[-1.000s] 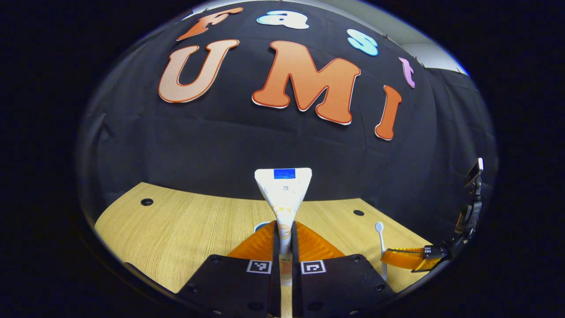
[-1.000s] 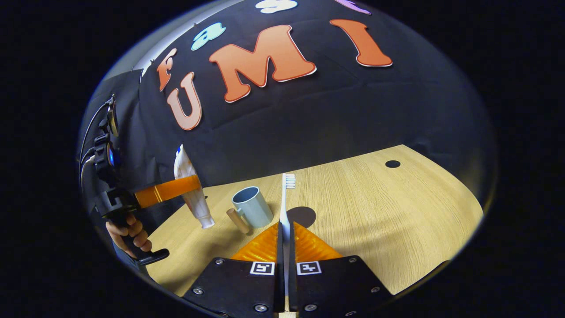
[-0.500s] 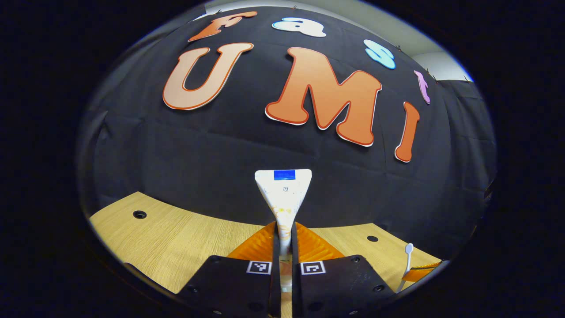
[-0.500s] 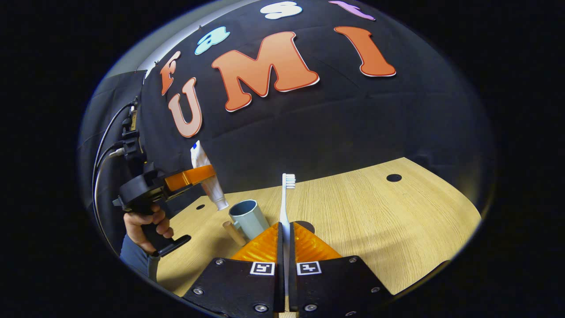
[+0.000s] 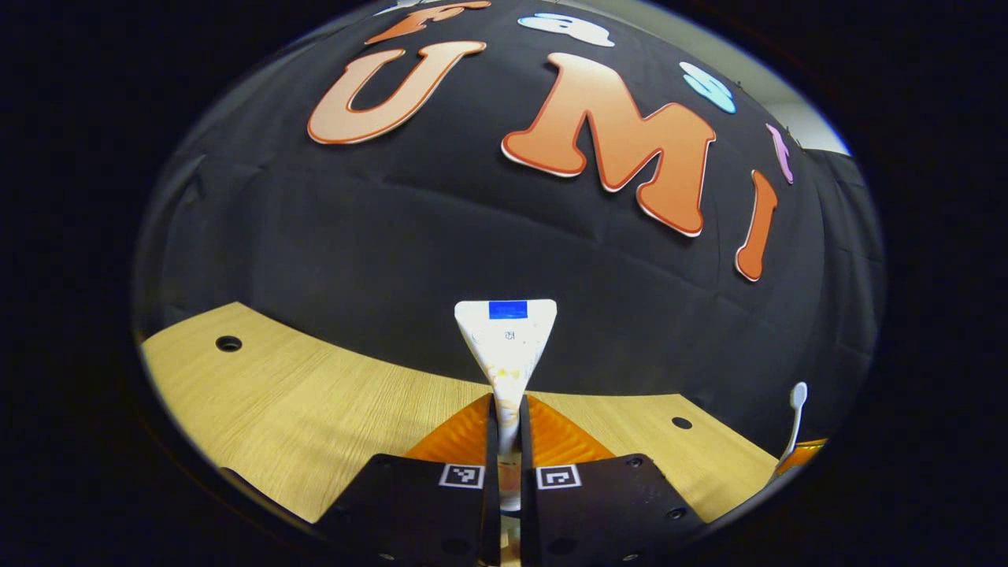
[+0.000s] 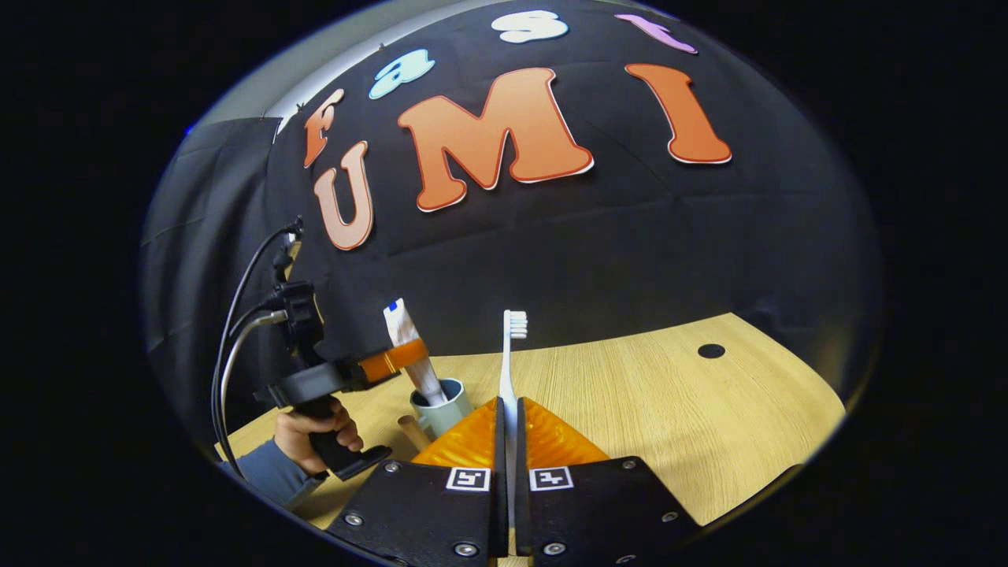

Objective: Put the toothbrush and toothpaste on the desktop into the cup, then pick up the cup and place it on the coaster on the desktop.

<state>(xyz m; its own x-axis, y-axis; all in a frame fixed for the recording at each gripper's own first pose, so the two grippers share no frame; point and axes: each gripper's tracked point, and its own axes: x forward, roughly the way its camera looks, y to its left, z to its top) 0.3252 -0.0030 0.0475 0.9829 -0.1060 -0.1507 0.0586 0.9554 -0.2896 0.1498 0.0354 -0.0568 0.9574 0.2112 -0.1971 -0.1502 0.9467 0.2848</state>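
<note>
Since a second ago the toothpaste tube (image 6: pixel 409 350) has travelled from beside the cup (image 6: pixel 442 405) to above it, cap end now dipping into the mouth, long axis near upright with a slight lean. Left claw (image 6: pixel 394 363) is clamped on the tube's middle; the left gripper view shows the tube (image 5: pixel 506 339) rising straight ahead between its fingers. Right claw (image 6: pixel 509 429) is closed on the toothbrush (image 6: pixel 509 358), bristles up, the cup just left and ahead of it. Likely next comes release, then the brush; the wooden handle (image 6: pixel 413 432) juts toward the right claw. Open counter (image 6: pixel 669 425) lies to the right.
</note>
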